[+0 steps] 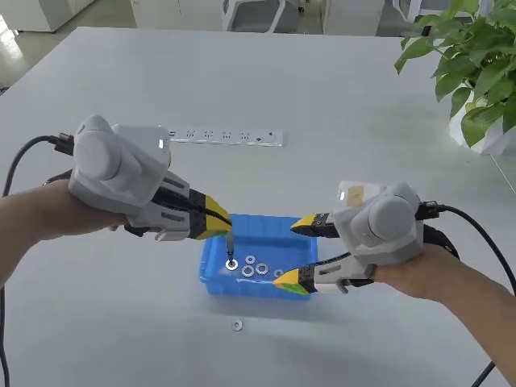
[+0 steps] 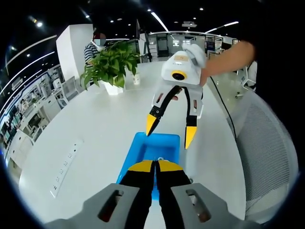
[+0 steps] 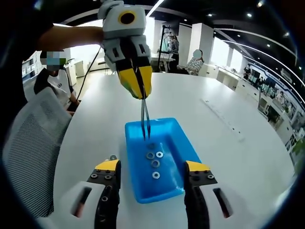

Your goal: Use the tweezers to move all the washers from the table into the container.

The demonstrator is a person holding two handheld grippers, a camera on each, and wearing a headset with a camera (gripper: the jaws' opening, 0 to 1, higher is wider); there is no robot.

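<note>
Left gripper (image 1: 216, 219) jaws pinch thin metal tweezers (image 3: 144, 119), tips down inside the blue rectangular plastic container (image 1: 211, 270), among flat ring washers (image 3: 155, 163). A stray washer (image 1: 236, 325) lies on the smooth grey bench (image 1: 322, 105) just in front of the container. Right gripper (image 1: 297, 255) jaws are spread wide at the container's right end.

Blue rectangular plastic container (image 1: 242, 287) sits near-centre on white bench (image 1: 322, 97). Several small metal washers (image 1: 250, 270) lie in it, and one lone metal washer (image 1: 236, 325) lies on the bench just in front. White power strip (image 1: 226, 136) behind, green potted plant (image 1: 476, 72) far right. Left hand-held gripper (image 1: 218, 219) is left of the container, its thin metal tweezers (image 1: 230, 246) tip-down inside. Right hand-held gripper (image 1: 292, 255) straddles the right end.
</note>
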